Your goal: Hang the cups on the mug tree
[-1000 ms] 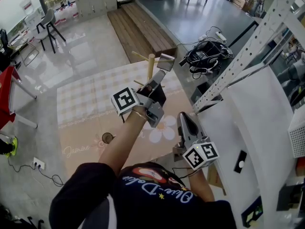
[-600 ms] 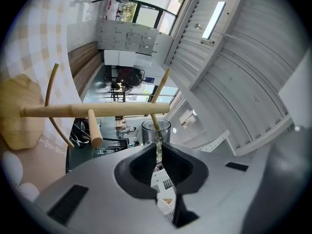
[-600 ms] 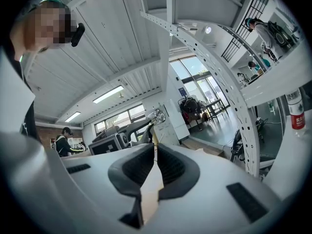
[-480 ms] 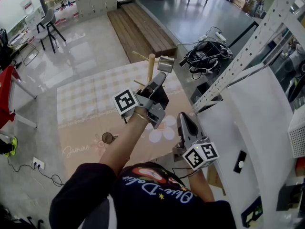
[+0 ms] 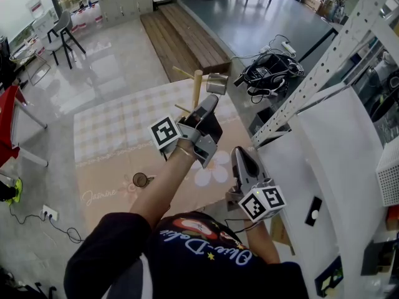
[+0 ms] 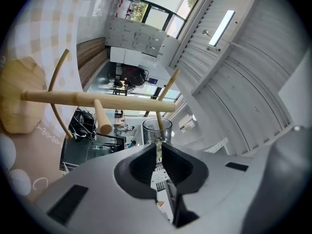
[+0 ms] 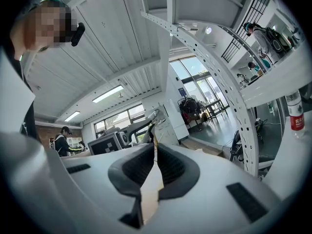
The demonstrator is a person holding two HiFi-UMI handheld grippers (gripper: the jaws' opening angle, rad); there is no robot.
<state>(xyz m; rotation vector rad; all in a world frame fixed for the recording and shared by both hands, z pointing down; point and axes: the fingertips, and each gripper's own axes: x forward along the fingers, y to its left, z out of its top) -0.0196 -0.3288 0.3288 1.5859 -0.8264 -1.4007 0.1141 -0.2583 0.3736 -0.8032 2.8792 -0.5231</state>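
Observation:
In the head view the wooden mug tree [image 5: 197, 87] stands at the far edge of the checked cloth. My left gripper [image 5: 211, 103] reaches up to its top, shut on the handle of a clear glass cup [image 5: 217, 83] that hangs just right of the trunk. The left gripper view shows that cup [image 6: 157, 128] right beyond the jaws, with a thin peg [image 6: 159, 121] crossing its rim; whether the handle sits over the peg I cannot tell. The trunk [image 6: 97, 100] runs sideways from the base [image 6: 19, 101]. My right gripper [image 5: 242, 156] stays low and near, shut and empty. A second small cup [image 5: 141, 179] stands on the cloth at the left.
A white perforated shelf frame [image 5: 324, 73] runs close along the right. A heap of cables [image 5: 268, 73] lies on the floor beyond the table, and a wooden bench [image 5: 181, 36] farther back. Other bare pegs [image 6: 102, 118] stick out from the trunk.
My left gripper has rolled slightly, and the glass cup has tipped and sunk a little beside the tree's top. The right gripper has not moved.

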